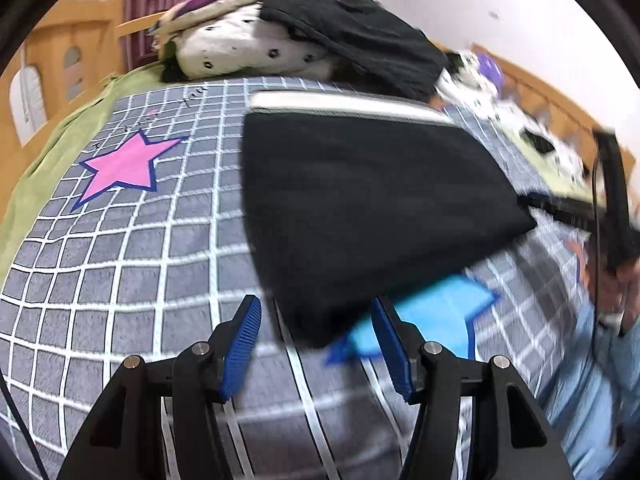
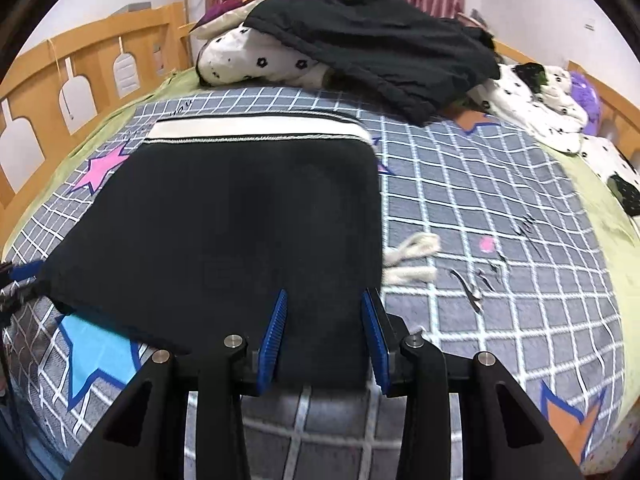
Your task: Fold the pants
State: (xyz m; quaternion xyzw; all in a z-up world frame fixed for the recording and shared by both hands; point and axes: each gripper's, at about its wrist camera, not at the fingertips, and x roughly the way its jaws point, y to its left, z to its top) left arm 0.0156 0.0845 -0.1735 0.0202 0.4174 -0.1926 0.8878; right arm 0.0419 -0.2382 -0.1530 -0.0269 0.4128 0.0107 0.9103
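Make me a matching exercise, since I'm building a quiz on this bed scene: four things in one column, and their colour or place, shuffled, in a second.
Things:
1. pants
2. star left of the pants in the left wrist view
3. cord
4. dark garment

Descriptions:
A. pink
B. draped over the spotted pillows
C. black with a white waistband, flat on the checked blanket
D. white, lying loose beside the pants' right edge

Pairs: 1-C, 2-A, 3-D, 4-B
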